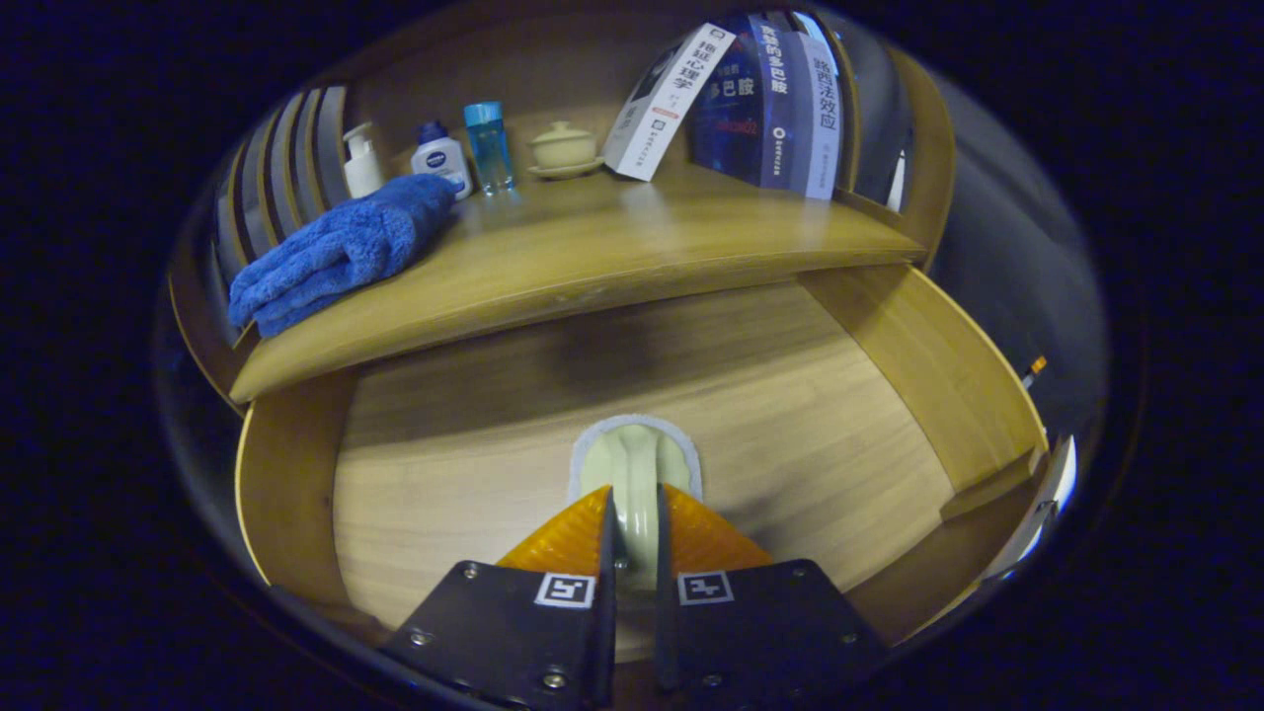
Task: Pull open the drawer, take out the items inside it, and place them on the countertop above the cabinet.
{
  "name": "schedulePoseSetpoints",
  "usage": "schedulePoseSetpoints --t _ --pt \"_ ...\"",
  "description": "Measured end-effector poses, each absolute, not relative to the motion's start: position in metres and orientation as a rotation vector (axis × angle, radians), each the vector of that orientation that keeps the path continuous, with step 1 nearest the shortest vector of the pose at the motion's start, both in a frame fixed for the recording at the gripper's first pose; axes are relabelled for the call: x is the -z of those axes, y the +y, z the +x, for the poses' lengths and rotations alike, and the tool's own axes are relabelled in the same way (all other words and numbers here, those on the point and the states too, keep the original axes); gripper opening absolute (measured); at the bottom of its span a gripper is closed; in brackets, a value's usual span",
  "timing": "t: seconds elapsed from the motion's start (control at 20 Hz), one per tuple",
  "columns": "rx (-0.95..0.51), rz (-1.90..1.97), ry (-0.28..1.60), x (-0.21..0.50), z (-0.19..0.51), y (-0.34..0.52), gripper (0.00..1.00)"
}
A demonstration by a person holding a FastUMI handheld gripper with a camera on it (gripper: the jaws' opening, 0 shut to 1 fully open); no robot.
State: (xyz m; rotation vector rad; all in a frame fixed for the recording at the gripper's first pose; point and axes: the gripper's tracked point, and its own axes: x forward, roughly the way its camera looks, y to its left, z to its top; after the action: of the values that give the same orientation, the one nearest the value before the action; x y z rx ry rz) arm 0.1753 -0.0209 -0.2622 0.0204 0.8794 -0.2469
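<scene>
Already pulled open drawer (889,395); hand-held gripper (632,533) clamped on pale dish (632,464), not yet up on tabletop (592,257).

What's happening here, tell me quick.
The hand-held gripper is shut on a pale green item, both fingers pressing its upright middle ridge, above the floor of the open drawer. On the countertop above, a blue towel, bottles, a lidded cup and books already sit. The held item has yet to go up there.
</scene>
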Motion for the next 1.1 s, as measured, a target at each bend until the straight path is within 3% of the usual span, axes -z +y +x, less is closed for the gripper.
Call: schedulePoseSetpoints --t 0.7,1.1 --pt "0.309 -0.118 0.616 0.114 0.174 -0.017 0.16" --pt "0.236 -0.141 0.515 0.062 0.235 0.008 0.16"
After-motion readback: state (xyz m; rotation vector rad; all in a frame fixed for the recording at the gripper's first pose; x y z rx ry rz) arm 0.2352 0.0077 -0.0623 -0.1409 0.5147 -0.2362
